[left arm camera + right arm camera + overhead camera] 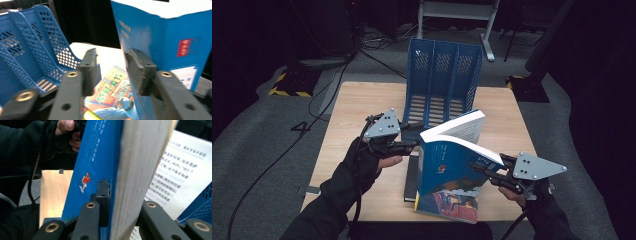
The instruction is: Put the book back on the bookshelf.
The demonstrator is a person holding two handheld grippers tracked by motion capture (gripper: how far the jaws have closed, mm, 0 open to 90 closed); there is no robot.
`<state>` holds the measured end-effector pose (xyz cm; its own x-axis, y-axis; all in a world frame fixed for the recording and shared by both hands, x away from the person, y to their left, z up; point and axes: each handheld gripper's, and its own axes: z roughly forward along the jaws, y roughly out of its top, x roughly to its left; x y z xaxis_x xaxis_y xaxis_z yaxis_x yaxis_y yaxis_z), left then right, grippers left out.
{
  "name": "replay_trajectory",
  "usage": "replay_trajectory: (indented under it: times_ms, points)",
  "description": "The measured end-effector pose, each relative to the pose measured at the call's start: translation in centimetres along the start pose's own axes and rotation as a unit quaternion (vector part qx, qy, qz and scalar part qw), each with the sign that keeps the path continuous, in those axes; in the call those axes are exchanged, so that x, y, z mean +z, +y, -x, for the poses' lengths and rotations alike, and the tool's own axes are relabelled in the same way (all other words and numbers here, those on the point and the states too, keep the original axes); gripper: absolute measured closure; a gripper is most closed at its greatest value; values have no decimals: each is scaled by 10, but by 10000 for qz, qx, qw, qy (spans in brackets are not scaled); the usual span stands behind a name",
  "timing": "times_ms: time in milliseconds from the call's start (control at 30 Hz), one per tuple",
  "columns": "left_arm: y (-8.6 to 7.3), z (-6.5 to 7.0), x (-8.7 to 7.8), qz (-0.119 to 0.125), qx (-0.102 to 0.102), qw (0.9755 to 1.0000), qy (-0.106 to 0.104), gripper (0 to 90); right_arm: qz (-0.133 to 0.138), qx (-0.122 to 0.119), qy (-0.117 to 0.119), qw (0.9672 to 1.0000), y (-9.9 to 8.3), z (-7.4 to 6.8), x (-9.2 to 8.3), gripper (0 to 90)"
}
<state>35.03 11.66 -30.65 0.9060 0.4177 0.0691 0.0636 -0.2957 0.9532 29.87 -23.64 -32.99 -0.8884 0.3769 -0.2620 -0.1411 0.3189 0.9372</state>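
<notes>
A thick blue book (447, 165) stands upright near the table's front edge, resting on a colourful book (447, 204) that lies flat. My right gripper (482, 169) is shut on the blue book (100, 157) from the right; its jaws clamp the cover and a thick block of pages, while a printed page (180, 170) hangs loose beyond them. My left gripper (416, 136) hovers just left of the book's spine (160, 42), open, with nothing between its pads (90, 70). The flat book's cover (112, 96) lies below it.
A blue three-slot file holder (442, 85) stands upright at the back middle of the wooden table (352, 115), close behind the left gripper (110, 72). A dark flat book (410, 181) lies under the colourful one. Cables and stands crowd the floor beyond.
</notes>
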Motion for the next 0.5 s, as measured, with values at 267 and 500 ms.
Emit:
replay_trajectory:
  times_ms: [267,500]
  points:
    - [-11,8,-13,-185,65,9995,256,385,1,-12,-23,10000,0,-8,-4,774]
    - [-26,12,-20,-385,68,9987,317,300,15,22,-38,10000,-1,-7,-4,774]
